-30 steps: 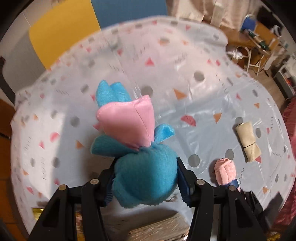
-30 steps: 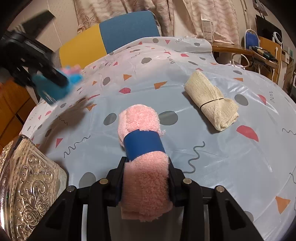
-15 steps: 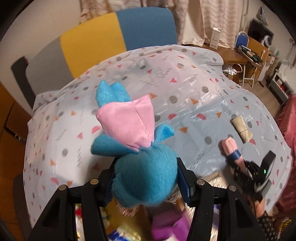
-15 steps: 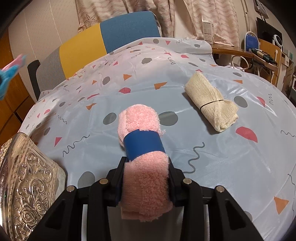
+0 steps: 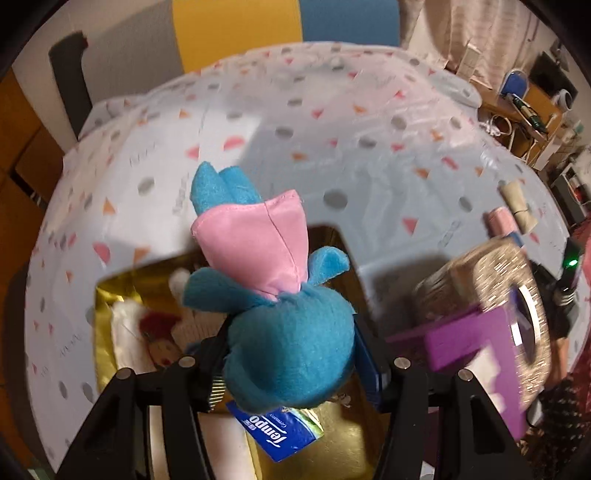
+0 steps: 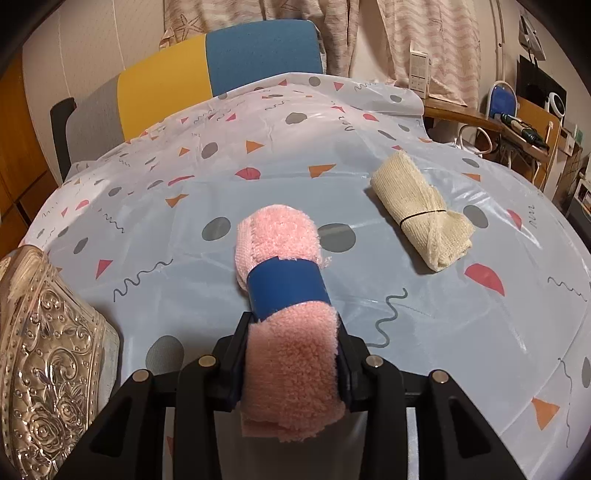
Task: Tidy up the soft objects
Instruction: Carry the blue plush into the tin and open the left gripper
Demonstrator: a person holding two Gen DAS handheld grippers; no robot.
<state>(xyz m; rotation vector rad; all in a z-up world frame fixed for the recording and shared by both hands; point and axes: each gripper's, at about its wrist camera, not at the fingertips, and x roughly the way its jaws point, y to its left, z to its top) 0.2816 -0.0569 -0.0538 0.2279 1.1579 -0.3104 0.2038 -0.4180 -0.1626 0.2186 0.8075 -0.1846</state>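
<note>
Two soft things are gripped at once, one in each claw. Below the left gripper (image 5: 291, 373) lies an open gold-lined box (image 5: 110, 295) holding a white and red soft item (image 5: 147, 325) and a blue Tempo tissue pack (image 5: 280, 432); a purple box (image 5: 476, 343) and an embossed silver lid (image 5: 517, 288), both blurred, sit to its right. The patterned tablecloth (image 5: 295, 140) spreads behind, with a yellow and blue chair (image 5: 288, 22) past its far edge.

The left gripper's jaws are clamped on the blue and pink plush toy (image 5: 273, 295), pressing its round blue body from both sides; the pink part and blue flaps stick out ahead of the fingers, above the box.

The right gripper (image 6: 291, 365) is closed on the pink towel roll (image 6: 288, 314), squeezing its near end just behind the blue band (image 6: 286, 288); the far end points out over the tablecloth. A cream cloth roll (image 6: 421, 214) tied with a dark band lies on the cloth, well apart, ahead and to the right. The silver lid sits at the left edge.
</note>
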